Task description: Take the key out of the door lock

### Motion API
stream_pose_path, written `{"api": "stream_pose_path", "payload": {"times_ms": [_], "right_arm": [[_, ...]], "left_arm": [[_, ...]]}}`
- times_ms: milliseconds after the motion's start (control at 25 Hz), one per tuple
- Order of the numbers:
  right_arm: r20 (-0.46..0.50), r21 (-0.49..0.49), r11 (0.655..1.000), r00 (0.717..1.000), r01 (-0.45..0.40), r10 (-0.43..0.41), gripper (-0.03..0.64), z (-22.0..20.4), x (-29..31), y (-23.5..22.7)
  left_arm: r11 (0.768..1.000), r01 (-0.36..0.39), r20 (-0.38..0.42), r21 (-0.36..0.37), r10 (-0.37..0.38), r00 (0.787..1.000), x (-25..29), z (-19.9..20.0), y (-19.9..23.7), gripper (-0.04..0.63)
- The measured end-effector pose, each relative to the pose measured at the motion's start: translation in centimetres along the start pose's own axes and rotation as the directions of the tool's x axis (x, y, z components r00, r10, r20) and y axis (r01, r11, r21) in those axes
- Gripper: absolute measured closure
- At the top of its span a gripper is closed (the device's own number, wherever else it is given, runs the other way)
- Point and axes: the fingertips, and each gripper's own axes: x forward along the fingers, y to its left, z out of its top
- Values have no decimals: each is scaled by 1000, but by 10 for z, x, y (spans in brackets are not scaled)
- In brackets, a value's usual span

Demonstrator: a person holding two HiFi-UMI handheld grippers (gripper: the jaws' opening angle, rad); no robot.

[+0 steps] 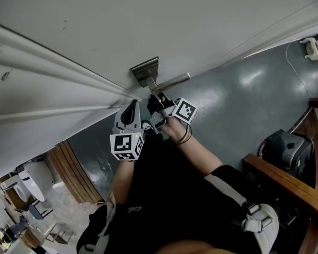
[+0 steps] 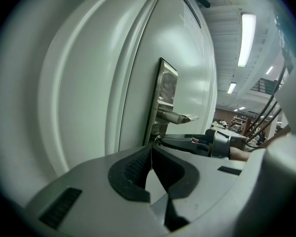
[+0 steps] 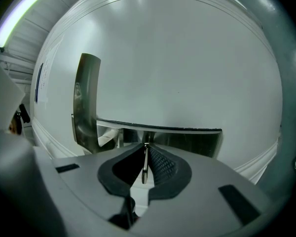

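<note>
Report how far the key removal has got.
Done: the right gripper is at the lock and shut on the key, which shows edge-on between its pads. In hand: that grip, just under the door handle. Left: the pull itself, since the key still looks seated in the lock plate. The left gripper is shut and empty, close by.

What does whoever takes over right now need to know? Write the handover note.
Right gripper: shut on the key, which sits edge-on between its pads, just under the door handle.
Left gripper: shut, empty, beside the right one.
Done: key gripped.
Left: the key looks still seated at the lock plate; pull it straight out.
</note>
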Motion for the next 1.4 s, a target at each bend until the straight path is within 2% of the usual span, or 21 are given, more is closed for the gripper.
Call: {"api": "stream_pose_path", "payload": {"times_ms": [160, 440, 1000, 1400], "right_arm": [[11, 33, 999, 1000, 10, -10, 583, -1, -1, -3], [-10, 2, 1000, 1000, 12, -12, 586, -1, -1, 1], [-12, 36, 998, 999, 46, -45, 586, -1, -4, -3], [-29, 33, 999, 999, 37, -36, 588, -1, -4, -2]], "left_arm": [[1000, -2, 7, -3, 2, 1000, -1, 1, -4, 571], [1000, -18, 11, -19, 18, 1000, -6, 0, -4, 571], [998, -49, 12, -27, 50, 999, -19, -2, -7, 571], [998, -57, 12, -25, 57, 998, -18, -1, -11, 571]]}}
